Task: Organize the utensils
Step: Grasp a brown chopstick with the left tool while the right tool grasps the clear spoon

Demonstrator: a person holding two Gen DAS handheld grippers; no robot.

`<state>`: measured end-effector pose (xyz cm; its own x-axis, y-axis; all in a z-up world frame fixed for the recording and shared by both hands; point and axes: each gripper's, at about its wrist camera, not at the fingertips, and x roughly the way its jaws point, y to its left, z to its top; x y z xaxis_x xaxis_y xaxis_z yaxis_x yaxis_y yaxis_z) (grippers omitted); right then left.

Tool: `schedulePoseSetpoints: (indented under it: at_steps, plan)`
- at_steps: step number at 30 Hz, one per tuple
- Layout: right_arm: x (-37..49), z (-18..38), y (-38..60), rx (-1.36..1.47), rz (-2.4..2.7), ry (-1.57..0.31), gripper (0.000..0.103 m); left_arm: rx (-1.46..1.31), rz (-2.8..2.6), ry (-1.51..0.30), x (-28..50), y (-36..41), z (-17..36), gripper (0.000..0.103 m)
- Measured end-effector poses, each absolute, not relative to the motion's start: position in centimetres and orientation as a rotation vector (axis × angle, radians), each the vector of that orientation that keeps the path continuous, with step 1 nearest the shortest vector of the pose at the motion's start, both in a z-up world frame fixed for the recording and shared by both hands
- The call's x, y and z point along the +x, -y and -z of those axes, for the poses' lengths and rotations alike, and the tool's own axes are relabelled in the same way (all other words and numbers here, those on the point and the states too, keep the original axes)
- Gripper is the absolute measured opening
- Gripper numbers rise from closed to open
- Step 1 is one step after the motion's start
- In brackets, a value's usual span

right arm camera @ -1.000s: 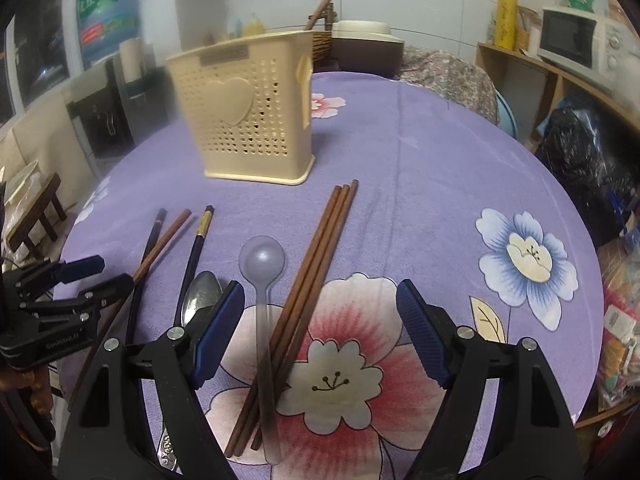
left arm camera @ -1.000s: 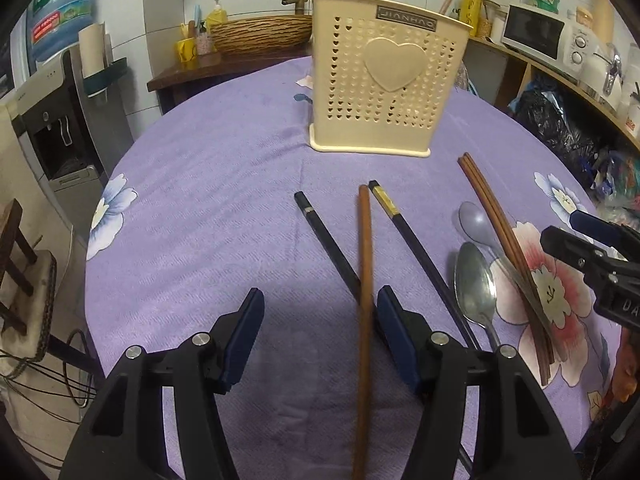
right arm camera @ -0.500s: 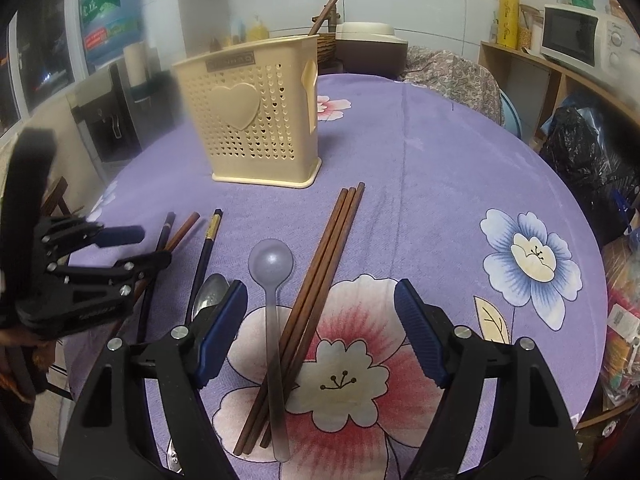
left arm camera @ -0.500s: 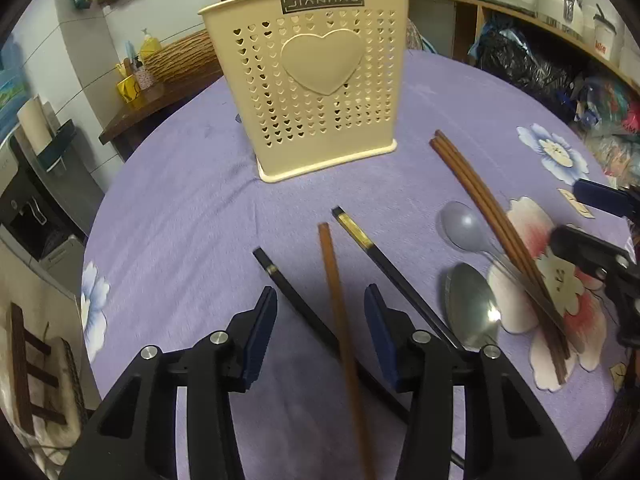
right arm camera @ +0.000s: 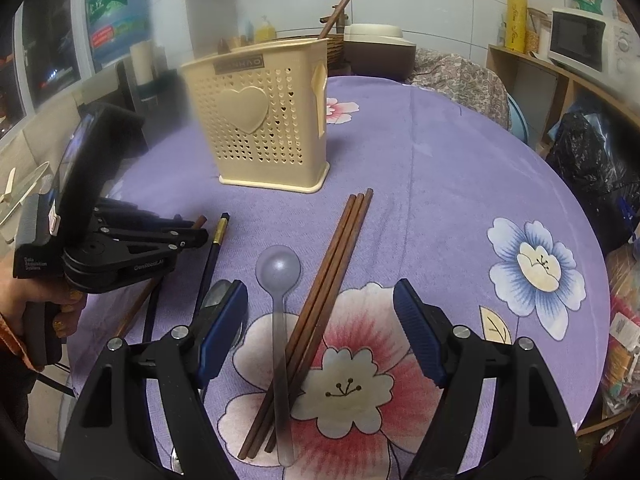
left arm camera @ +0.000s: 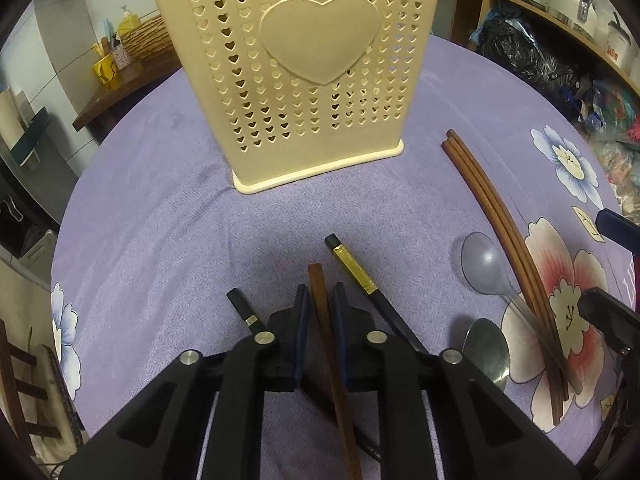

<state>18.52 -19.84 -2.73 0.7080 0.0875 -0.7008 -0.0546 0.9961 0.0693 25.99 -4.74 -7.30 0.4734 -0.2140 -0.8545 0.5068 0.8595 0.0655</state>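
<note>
A cream perforated utensil holder with a heart on it stands on the purple tablecloth; it also shows in the right wrist view. My left gripper is shut on a single brown chopstick, near its far end. Two black chopsticks lie either side of it. My right gripper is open and empty above a bundle of brown chopsticks and a clear plastic spoon. A metal spoon lies beside them. The left gripper also shows in the right wrist view.
A brown chopstick stands in the holder. The round table's cloth has flower prints. A microwave sits on shelves at the right. A dark bag and a water dispenser stand beyond the table edge.
My left gripper moved forward toward the holder and closed on the brown chopstick. My right gripper stayed open and nearly still.
</note>
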Motion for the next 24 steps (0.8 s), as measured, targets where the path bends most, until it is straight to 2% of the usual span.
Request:
schedulePoseSetpoints:
  at_steps: [6, 12, 24]
  plan:
    - [21.1, 3.1, 18.8, 0.046, -0.210, -0.823, 0.066, 0.285, 0.459, -1.001, 26.5, 4.4, 7.2, 0.008]
    - [24.8, 4.7, 16.9, -0.002, -0.197, -0.910, 0.066, 0.272, 0.458, -1.005, 26.7, 4.3, 7.3, 0.008]
    - [26.4, 7.2, 15.3, -0.076, -0.156, -0.992, 0.056, 0.275, 0.455, -1.005, 26.9, 4.4, 7.3, 0.008]
